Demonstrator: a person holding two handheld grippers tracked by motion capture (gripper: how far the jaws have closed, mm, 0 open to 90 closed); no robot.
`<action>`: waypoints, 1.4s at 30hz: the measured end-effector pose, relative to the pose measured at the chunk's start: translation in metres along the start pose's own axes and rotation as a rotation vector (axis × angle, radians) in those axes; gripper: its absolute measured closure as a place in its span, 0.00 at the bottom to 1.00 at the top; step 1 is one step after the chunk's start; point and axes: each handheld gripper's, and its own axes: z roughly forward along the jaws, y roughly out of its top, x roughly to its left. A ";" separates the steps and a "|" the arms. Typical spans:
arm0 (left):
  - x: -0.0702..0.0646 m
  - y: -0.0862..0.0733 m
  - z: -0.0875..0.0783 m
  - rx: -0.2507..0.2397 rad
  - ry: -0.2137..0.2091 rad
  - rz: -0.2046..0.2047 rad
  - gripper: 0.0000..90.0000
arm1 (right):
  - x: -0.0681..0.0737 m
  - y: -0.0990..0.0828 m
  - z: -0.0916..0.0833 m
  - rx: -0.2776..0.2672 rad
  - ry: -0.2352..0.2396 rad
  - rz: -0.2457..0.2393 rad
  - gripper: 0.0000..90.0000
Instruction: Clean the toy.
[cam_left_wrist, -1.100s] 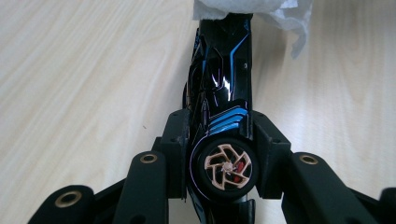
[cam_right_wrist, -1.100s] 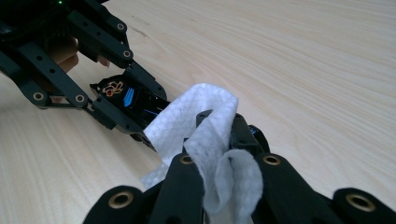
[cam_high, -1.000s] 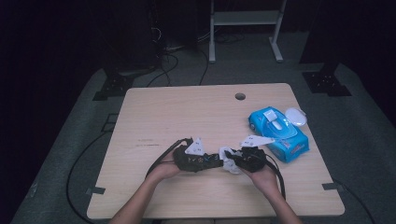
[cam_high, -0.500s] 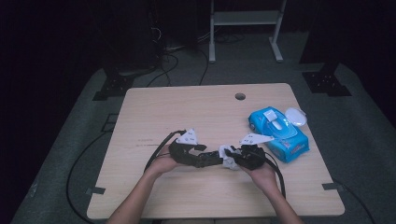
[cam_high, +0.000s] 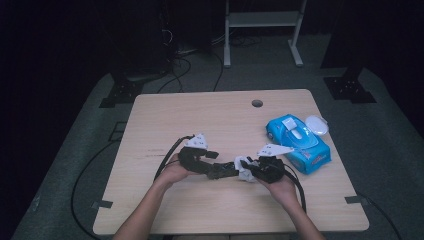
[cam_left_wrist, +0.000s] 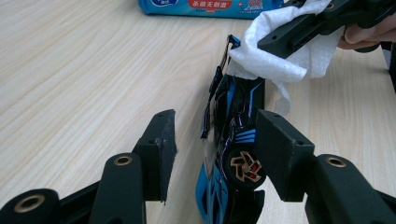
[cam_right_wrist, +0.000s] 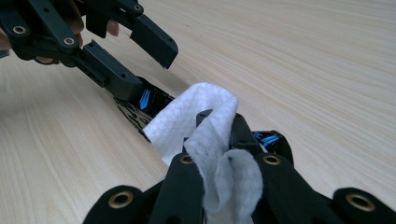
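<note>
Near the front edge of the table: two hand-held grippers meet over a small toy car.
Setting: a light wooden table (cam_high: 200, 120) in a dark room, with a cable hole (cam_high: 257, 103) toward its far edge.
Toy car: a black and blue toy car (cam_left_wrist: 229, 154) lies tipped on its side on the wood between the two grippers, one gold-spoked wheel (cam_left_wrist: 245, 166) facing the left gripper view's camera. In the high view it is a dark shape (cam_high: 223, 170) near the front centre of the table.
Left gripper: the left gripper (cam_left_wrist: 215, 144) has just been opening its jaws; they stand apart with the car between them. The right-hand pad (cam_left_wrist: 280, 149) sits just beside the wheel, the left-hand pad well clear of the body. Whether the nearer pad touches is unclear.
Right gripper: the right gripper (cam_right_wrist: 219, 140) is closed tight on a folded white wipe (cam_right_wrist: 196, 121), pinching it between both jaws.
Wipe and car: the wipe (cam_left_wrist: 275, 51) rests on the far end of the car, pressed there by the right gripper.
Hands: the left hand (cam_high: 172, 174) and right hand (cam_high: 282, 187) come in from the table's near side.
Background: a blue pack of wet wipes (cam_high: 300, 145) lies at the right of the table, a white lid (cam_high: 316, 125) just beside it.
</note>
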 end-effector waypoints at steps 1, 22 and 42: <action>0.000 0.000 0.000 0.000 0.000 -0.001 0.53 | 0.000 0.000 0.000 0.001 0.000 -0.001 0.95; -0.008 -0.003 0.001 0.005 -0.010 0.005 0.49 | 0.007 -0.004 -0.007 0.017 0.003 -0.037 0.95; -0.012 -0.005 0.003 0.021 -0.030 0.014 0.46 | 0.013 -0.010 -0.012 0.029 0.015 -0.058 0.95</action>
